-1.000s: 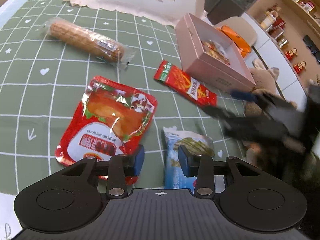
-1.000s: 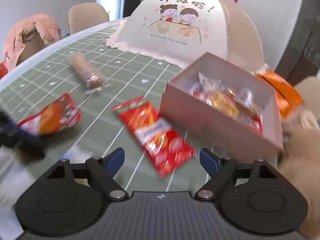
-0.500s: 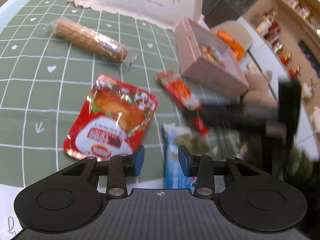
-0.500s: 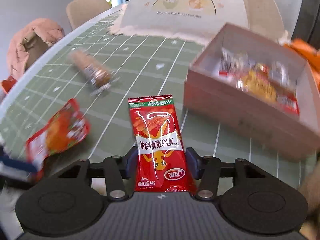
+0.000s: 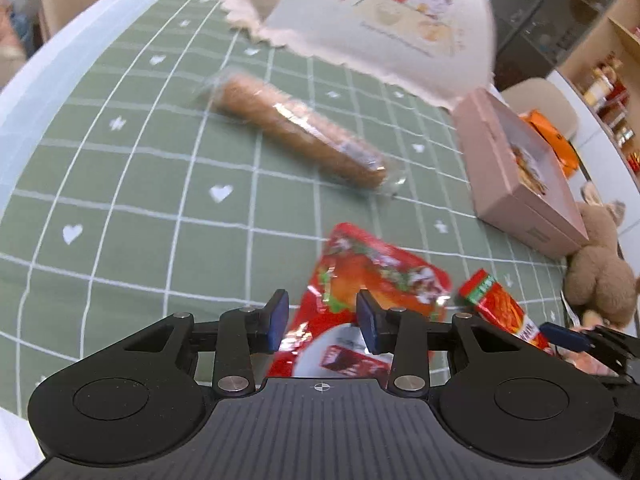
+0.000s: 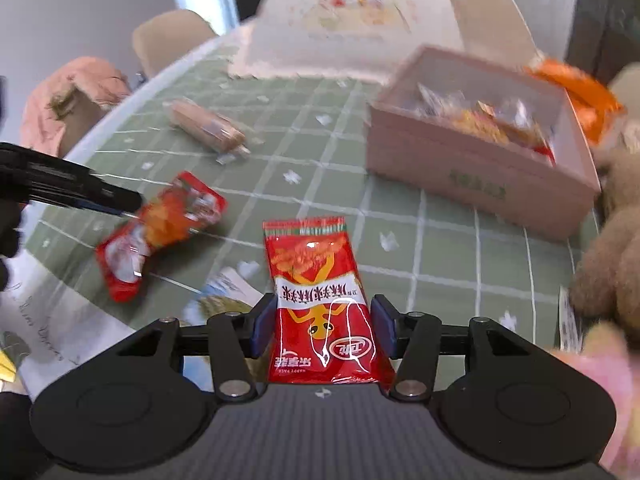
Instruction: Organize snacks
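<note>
My right gripper (image 6: 323, 328) is shut on a long red snack packet (image 6: 320, 296) and holds it above the green checked tablecloth; the packet also shows in the left wrist view (image 5: 500, 312). My left gripper (image 5: 322, 320) is open, its fingers either side of a red foil pouch (image 5: 376, 276) that lies on the cloth, also seen in the right wrist view (image 6: 160, 232). The pink box (image 6: 480, 168) holding several snacks stands at the right, also in the left wrist view (image 5: 516, 176). A brown roll in clear wrap (image 5: 300, 132) lies further back.
A white mesh food cover (image 5: 392, 24) stands at the far side. A brown plush toy (image 5: 600, 272) sits by the box. A blue-and-white packet (image 6: 224, 296) lies near the table's front edge. An orange bag (image 6: 576, 88) lies behind the box.
My right gripper has closed on the red packet and lifted it off the cloth. My left gripper has moved left over the red foil pouch and opened a little wider.
</note>
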{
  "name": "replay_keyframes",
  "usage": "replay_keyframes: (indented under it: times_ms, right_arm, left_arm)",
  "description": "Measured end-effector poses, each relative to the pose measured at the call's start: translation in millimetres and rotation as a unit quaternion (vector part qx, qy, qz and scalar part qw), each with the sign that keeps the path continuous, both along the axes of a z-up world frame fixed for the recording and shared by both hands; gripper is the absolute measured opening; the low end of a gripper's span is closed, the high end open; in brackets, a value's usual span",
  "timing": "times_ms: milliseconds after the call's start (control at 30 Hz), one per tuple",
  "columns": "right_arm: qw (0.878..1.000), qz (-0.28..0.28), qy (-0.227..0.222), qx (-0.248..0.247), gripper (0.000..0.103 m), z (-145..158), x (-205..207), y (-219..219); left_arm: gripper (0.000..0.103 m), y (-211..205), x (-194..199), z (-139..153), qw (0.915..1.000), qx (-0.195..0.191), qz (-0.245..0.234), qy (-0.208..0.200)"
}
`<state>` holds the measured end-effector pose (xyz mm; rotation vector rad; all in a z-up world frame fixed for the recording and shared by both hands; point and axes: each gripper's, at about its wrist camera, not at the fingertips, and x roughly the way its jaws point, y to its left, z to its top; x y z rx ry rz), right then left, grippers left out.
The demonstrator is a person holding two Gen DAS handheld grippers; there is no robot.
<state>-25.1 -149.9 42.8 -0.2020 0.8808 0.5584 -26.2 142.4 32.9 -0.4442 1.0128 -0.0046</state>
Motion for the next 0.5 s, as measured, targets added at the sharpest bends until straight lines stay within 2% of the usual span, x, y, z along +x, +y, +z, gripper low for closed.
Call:
replay_keyframes:
  times_ms: [133,233,300,500]
  right_arm:
    - [0.999,0.032,0.018,0.024,0.051,3,3,21]
    - [0.998,0.05,0.024,0.026,0.058,3,3,41]
    - [0.998,0.05,0.015,0.022,0.068,3,1,52]
    - [0.999,0.037,0.027,0.008,0.068,-9,12,64]
  left_arm:
    - [0.041,3,-5,-7,0.9995,-0.028,0.01,-0.009]
    - [0.041,-8,-9,-6,0.9988,-0.044,-0.018,-0.014]
    - [0.041,-15,-12,-5,0.998,-0.052,-0.035,-0.013]
    - [0.041,-25,-22,-1,0.9942,-0.085,-0.064,-0.016]
